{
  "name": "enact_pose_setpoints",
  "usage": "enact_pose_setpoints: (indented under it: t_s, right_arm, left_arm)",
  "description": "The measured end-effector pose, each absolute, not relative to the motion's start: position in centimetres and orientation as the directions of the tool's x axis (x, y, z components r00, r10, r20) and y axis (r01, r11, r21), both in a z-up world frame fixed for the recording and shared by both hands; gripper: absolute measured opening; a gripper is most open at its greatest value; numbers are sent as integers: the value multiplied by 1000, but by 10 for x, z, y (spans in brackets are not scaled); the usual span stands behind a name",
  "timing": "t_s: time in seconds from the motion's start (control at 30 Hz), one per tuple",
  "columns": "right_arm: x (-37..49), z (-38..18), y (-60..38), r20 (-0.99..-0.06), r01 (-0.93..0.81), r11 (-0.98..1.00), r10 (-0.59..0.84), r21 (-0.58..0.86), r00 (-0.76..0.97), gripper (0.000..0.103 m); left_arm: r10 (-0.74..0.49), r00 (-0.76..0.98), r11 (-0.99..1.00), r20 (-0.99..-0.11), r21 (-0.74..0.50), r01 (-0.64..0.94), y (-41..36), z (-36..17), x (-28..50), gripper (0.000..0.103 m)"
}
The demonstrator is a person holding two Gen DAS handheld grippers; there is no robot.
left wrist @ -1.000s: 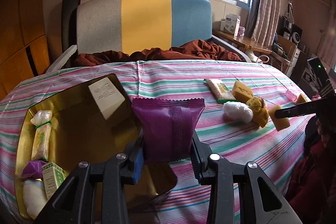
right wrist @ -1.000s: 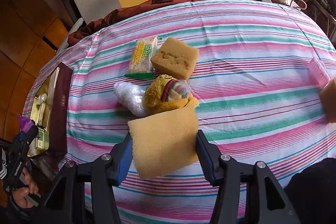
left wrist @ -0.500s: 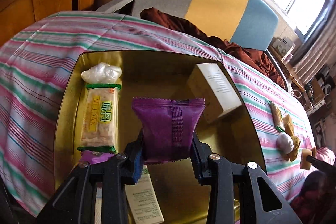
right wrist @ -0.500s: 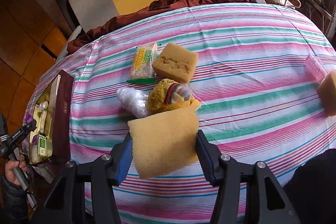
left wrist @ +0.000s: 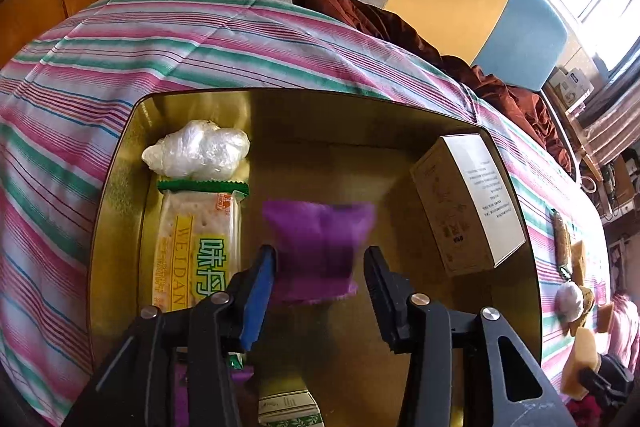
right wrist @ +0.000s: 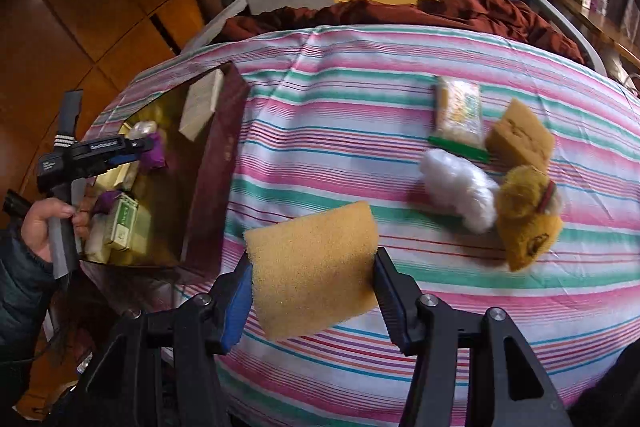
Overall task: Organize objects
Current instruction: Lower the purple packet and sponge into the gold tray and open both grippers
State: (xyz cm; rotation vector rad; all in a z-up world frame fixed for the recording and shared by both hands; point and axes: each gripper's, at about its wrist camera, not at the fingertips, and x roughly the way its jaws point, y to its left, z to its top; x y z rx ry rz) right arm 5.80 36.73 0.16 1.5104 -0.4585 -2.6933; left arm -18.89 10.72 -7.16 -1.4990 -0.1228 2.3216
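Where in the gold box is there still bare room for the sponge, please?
Free: the box floor between the cracker pack and the white carton, beyond the purple packet that the opening left gripper is releasing. Crowded: the left wall, where wrapped items line up.

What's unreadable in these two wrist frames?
- Left wrist: purple packet is motion-blurred between the opening left hand-held gripper; contact unclear.
- Left wrist: items at the gold box near edge are hidden by the gripper body.
- Right wrist: soft toy and white bundle blurred.
- Right wrist: sponge underside hidden.
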Motion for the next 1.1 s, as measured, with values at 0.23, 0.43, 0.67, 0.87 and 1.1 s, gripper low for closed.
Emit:
enact_pose_setpoints:
  t_s: [0.23,0.43,0.67,0.87,1.1]
  right_arm:
    - [10,18,282,-810,102,-966,-254,237,-529,56]
    - [-20,-5,217,-843,228,-955,-279,191,-461,57]
    - [-35,-41,176,-886,285,-939,-290,190,-363,63]
    - [-26,-39,168,-870,318,-916,-352,245,-345,82]
    - [-16,-23,180,-854,282,-932,-330,227,-402,83]
  left_arm:
    - [368,-463,-927,-806,-280,-249,84,-49,-166,49]
    - [343,-564,-939,-751,-249,-239,56,-28,-134,51]
    - [317,-631,-948,-709,-225,-224,30,-16,-106,57]
    - [303,-641,-953,-705,-234,-192,10,-18,-90,58]
    - [281,-661,-960,-696,-199,-198,14,-16,-73,61]
